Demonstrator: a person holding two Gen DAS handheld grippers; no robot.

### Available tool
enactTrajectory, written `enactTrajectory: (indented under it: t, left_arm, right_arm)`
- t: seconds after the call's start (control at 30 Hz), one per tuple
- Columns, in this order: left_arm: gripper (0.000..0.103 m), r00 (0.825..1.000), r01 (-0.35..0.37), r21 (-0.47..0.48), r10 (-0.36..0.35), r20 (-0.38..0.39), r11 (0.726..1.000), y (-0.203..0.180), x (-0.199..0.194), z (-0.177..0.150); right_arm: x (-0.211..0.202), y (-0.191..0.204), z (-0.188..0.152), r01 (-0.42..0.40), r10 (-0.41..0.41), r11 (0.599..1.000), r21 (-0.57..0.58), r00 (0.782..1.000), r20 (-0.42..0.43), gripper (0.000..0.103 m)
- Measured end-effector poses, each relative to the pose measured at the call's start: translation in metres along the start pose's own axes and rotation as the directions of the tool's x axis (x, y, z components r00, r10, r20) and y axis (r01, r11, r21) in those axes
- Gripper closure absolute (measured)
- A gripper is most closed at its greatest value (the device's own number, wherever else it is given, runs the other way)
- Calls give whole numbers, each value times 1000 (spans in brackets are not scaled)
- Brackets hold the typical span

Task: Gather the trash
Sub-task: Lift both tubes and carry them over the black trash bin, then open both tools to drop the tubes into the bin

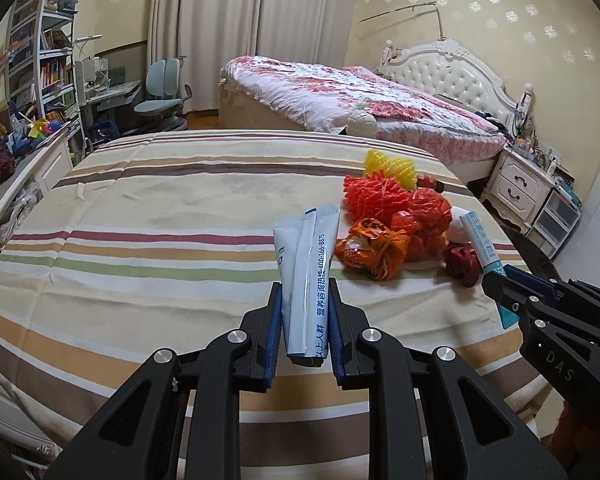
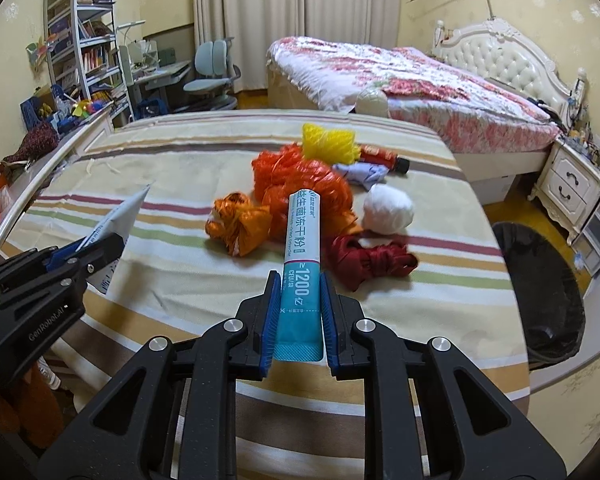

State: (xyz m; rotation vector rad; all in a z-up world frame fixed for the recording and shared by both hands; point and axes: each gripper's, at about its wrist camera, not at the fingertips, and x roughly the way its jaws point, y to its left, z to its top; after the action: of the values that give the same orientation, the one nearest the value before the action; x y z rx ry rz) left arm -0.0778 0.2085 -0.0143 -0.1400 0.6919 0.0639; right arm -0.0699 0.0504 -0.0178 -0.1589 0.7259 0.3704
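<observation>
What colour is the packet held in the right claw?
The packet is white at the top and teal at the bottom, seen best in the right wrist view.

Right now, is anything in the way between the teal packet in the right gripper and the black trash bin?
Nothing visible is. The right gripper holds the teal packet above the striped table. The black trash bin stands open past the table's right edge, with only air between them.

Trash pile (image 2: 300,184) right, bedspread (image 1: 160,208) left
</observation>
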Motion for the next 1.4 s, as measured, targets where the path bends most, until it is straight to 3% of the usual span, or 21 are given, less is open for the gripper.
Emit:
enactTrajectory:
  t: [0.37, 0.77, 1.13, 1.4]
  left_arm:
    - [81, 993, 87, 65, -91, 72, 994, -58, 5, 29]
    - [81, 978, 193, 188, -205, 47, 963, -152, 51, 57]
    - [81, 969, 240, 279, -246, -15, 930, -244, 108, 72]
    - [81, 967, 255, 340, -245, -74, 905, -293, 139, 61]
  right_arm:
    - [-20, -67, 13, 99, -108, 989, 114, 991, 79, 83]
    - [-15, -174, 11, 306, -335, 918, 253, 939, 77, 83]
    - [6, -259, -7, 370, -399, 858, 356, 917, 8, 83]
    - [21, -298, -19, 388, -409, 832, 397, 912, -35, 83]
